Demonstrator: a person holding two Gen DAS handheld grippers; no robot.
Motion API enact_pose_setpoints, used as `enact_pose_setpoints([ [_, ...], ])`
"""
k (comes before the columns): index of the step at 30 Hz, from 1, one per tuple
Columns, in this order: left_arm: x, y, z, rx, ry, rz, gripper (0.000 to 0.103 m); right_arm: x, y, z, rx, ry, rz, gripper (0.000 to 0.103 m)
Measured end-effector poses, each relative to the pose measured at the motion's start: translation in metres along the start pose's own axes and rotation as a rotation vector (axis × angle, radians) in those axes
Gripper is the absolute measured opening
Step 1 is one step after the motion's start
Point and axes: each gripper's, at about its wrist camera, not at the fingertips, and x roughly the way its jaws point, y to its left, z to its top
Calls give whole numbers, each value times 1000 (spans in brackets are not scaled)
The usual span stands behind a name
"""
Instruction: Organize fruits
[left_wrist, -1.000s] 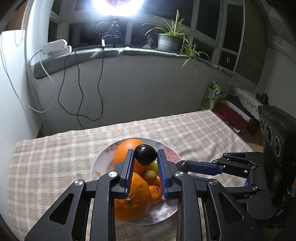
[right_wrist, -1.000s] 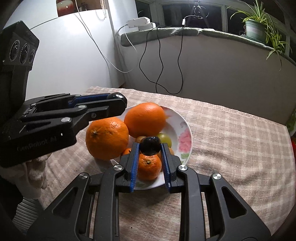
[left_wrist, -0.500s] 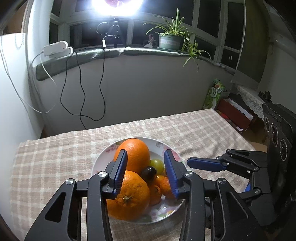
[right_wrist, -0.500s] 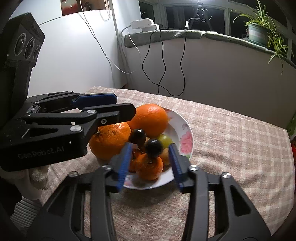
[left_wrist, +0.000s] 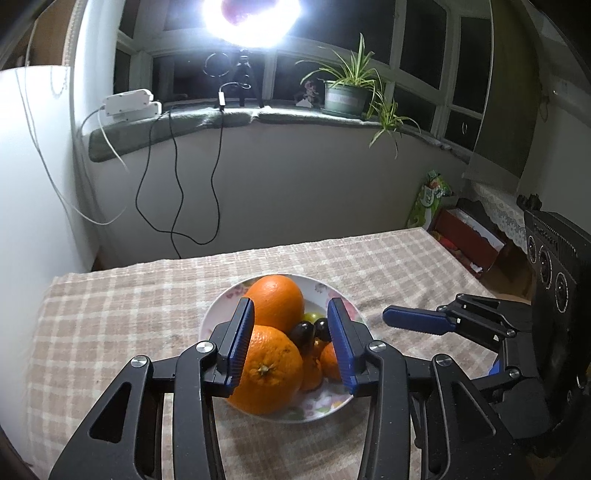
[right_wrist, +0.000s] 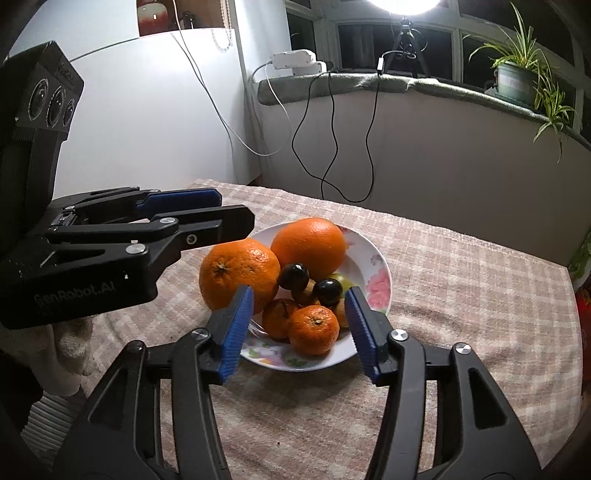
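A flowered white plate (left_wrist: 218, 314) (right_wrist: 384, 295) on the checked tablecloth holds two big oranges (left_wrist: 269, 373) (right_wrist: 308, 247), small mandarins (right_wrist: 314, 328), a green fruit (left_wrist: 312, 316) and two dark round fruits (left_wrist: 301, 332) (right_wrist: 293, 276) on top of the pile. My left gripper (left_wrist: 290, 314) hovers open above the near side of the plate with nothing between its pads. My right gripper (right_wrist: 299, 297) is over the plate's other side. Its jaws are opening and grip nothing, and a dark fruit (right_wrist: 327, 291) lies just beyond them. Each gripper also shows in the other's view: the right gripper (left_wrist: 417, 321) and the left gripper (right_wrist: 232, 212).
The checked tablecloth (right_wrist: 461, 280) covers the whole table. A white cabinet (right_wrist: 147, 110) stands at the table's left. Behind it runs a wall with hanging cables (left_wrist: 177, 192), a sill with a potted plant (left_wrist: 347, 98) and a bright lamp. Boxes (left_wrist: 469, 240) sit on the floor to the right.
Both grippers were shut on a dark round fruit. They have opened, and both fruits now rest on the pile in the plate. The left gripper has drawn back slightly.
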Motion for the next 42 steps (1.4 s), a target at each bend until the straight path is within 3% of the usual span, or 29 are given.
enact_pose_setpoints([
  [3,-8,0,-3,-6,-6,7,40,-5,2,0,-8,-9,-4,59],
  [6,-16,1,-7,-18,-16,13,47,-12,4,0,-9,-23,-13,68],
  [22,-55,-11,-28,-48,-47,75,77,-44,5,-12,-1,-71,-65,92],
  [42,-68,-7,-36,-101,-49,149,80,-54,3,-18,7,-83,-97,96],
])
